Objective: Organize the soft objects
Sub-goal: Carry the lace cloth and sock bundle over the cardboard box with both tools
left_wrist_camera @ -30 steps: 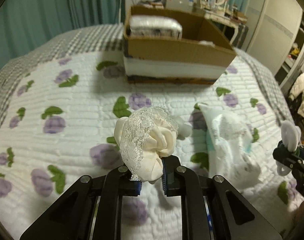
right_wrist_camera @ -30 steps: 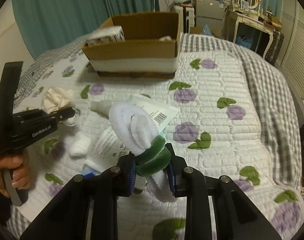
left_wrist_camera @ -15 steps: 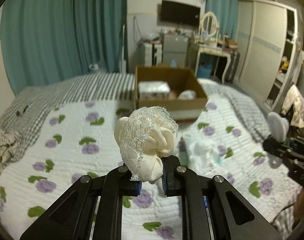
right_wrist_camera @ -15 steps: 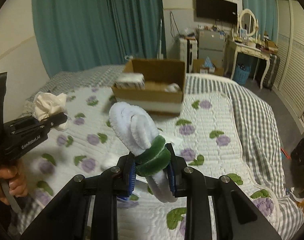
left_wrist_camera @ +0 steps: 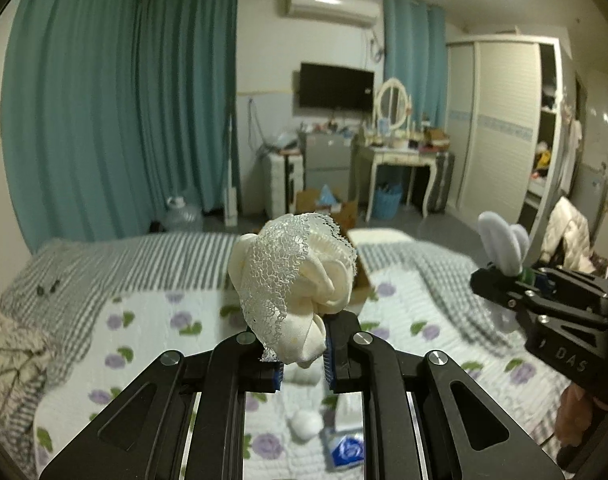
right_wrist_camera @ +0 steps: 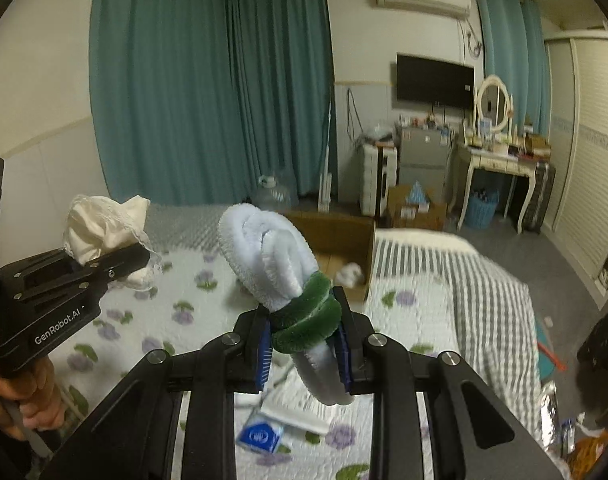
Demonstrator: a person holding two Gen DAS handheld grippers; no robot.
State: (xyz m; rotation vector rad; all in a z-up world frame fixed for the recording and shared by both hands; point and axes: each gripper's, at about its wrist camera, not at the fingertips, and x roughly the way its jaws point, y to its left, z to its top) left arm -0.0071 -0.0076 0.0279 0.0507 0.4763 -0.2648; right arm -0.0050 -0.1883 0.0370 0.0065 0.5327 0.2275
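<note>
Two claws, each clamped on one item: left claw (left_wrist_camera: 301,360) lace bundle (left_wrist_camera: 293,284), right claw (right_wrist_camera: 304,350) chenille flower (right_wrist_camera: 279,276)

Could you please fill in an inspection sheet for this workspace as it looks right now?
Surface: bed with a flower-print quilt and a grey striped blanket.
Job's things: cream lace cloth in the left gripper; white and green fuzzy roll in the right gripper; cardboard box on the bed, open, a small white item inside.
Clutter: blue and white packet and a white ball lying on the quilt.
Grippers: both shut on their items, held above the bed.
Cables: wires hang down the far wall.
Surroundings: teal curtains, wall television, dressing table with mirror.
</note>
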